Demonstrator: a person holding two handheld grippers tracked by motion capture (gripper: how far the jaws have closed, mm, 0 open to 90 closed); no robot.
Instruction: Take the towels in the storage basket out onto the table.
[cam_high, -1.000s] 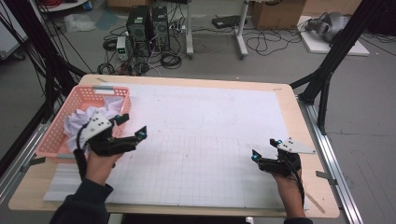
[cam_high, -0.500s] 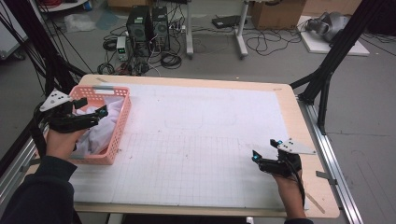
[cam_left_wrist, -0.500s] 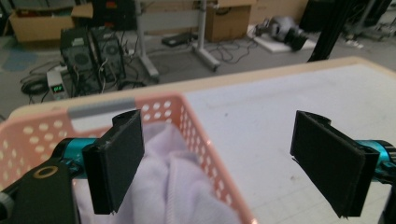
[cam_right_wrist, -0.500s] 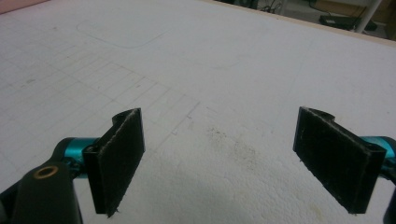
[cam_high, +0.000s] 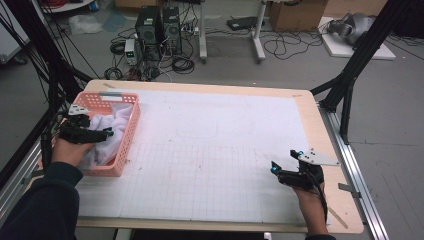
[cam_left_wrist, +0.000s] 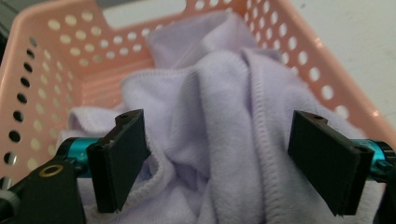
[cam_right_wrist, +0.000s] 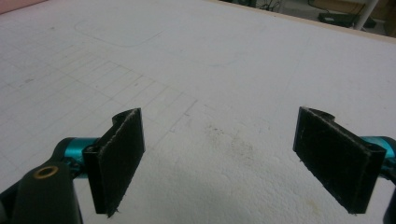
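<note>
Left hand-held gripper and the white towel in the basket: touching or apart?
Touching. In the left gripper view, the left hand-held gripper stands open, its left pad pressed into the white towel's folds.

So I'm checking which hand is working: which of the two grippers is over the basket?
The left gripper: its open jaws straddle the white towel in the pink basket. The right gripper sits over bare table.
</note>
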